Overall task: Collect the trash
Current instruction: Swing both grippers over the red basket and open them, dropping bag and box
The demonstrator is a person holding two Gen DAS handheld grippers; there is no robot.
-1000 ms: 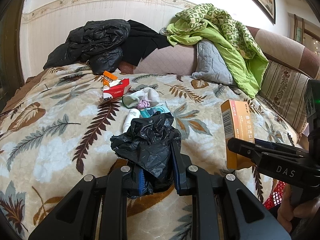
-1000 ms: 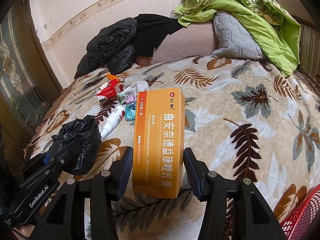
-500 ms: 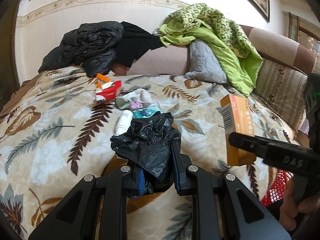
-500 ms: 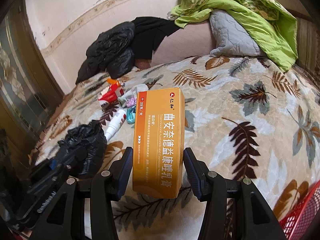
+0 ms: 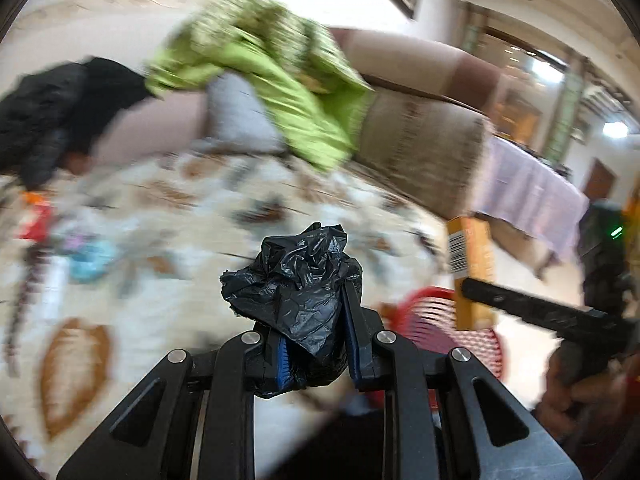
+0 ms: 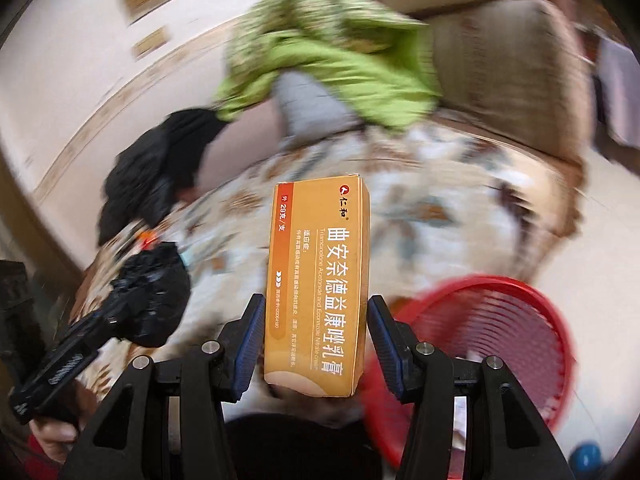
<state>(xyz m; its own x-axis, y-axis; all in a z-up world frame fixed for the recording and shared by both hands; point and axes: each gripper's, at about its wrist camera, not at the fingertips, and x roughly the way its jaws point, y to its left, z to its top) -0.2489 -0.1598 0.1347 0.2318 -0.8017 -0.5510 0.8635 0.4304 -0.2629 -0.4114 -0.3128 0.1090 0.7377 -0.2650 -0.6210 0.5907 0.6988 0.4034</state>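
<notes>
My left gripper (image 5: 310, 332) is shut on a crumpled black plastic bag (image 5: 296, 280) and holds it in the air. My right gripper (image 6: 316, 336) is shut on an upright orange medicine box (image 6: 318, 280). The box also shows in the left wrist view (image 5: 470, 268), with the right gripper under it. A red mesh basket (image 6: 500, 320) stands on the floor just right of the box; it shows in the left wrist view (image 5: 432, 320) below the box. The bag and left gripper show at the left of the right wrist view (image 6: 152, 300).
The leaf-patterned bed cover (image 5: 160, 248) still holds blurred litter at its left (image 5: 80, 256). Black jackets (image 5: 48, 120), a green blanket (image 5: 280, 80) and a grey pillow (image 5: 236, 120) lie at the bed's back. A brown sofa arm (image 5: 420, 152) stands to the right.
Both grippers have swung right, away from the bed, still holding the bag and the box. The red basket has come into view beside them. The views are motion-blurred.
</notes>
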